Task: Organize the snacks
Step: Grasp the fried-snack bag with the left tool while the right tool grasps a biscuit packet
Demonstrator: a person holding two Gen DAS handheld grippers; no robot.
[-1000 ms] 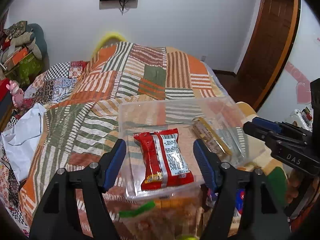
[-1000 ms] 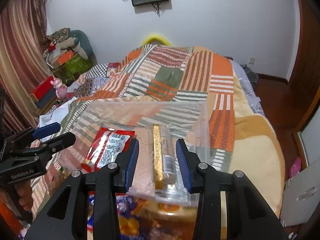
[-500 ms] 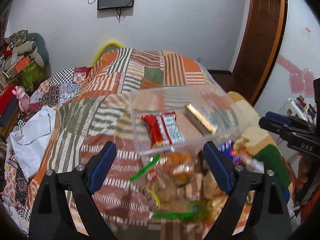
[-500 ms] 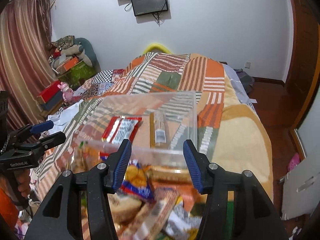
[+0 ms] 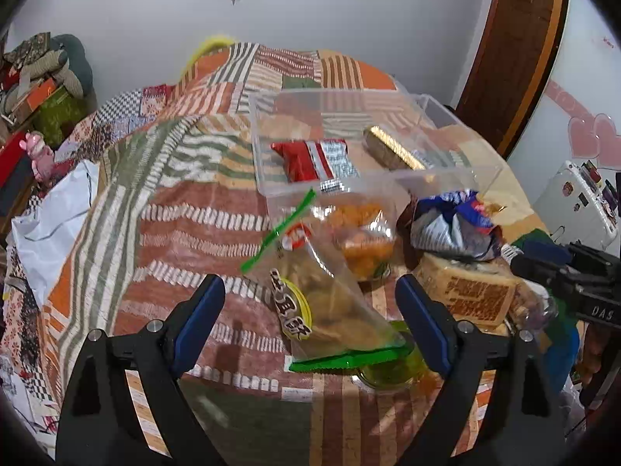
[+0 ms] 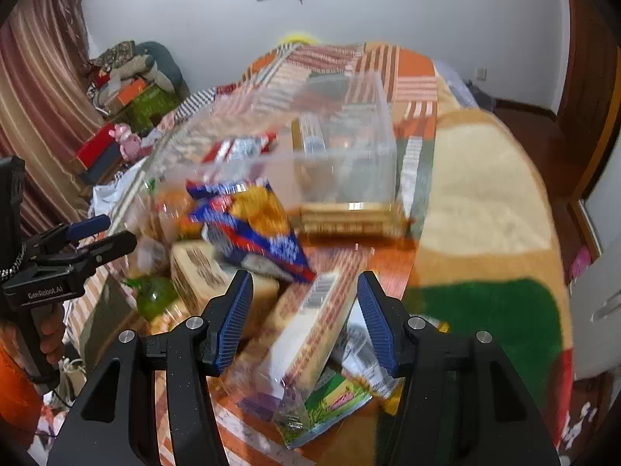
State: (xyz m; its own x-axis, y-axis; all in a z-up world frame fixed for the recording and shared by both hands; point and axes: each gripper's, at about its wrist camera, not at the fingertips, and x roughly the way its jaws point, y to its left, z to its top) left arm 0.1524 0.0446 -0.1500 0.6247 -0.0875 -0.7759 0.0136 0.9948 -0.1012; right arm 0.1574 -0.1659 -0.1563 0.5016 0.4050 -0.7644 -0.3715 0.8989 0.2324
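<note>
A clear plastic bin [image 5: 458, 124] sits on the patchwork bed and holds a red snack packet [image 5: 314, 159] and a gold bar [image 5: 392, 147]. In front of it lies a pile of snacks: a clear zip bag with a green seal [image 5: 326, 295], a blue chip bag [image 5: 454, 221] and a tan wafer pack [image 5: 465, 295]. My left gripper [image 5: 310, 318] is open above the zip bag. My right gripper [image 6: 304, 320] is open over a long wrapped biscuit pack [image 6: 310, 334], next to the blue chip bag [image 6: 252, 225] and the bin [image 6: 349, 147].
The patchwork quilt [image 5: 174, 202] covers the bed. White cloth [image 5: 50, 213] lies at its left edge. Boxes and clothes [image 6: 128, 89] are piled by the curtain. A wooden door [image 5: 516, 50] stands at the right. A green bottle [image 6: 155, 295] lies among the snacks.
Both grippers have pulled back from the bin and opened wider. The snack pile in front of the bin has come into view under them.
</note>
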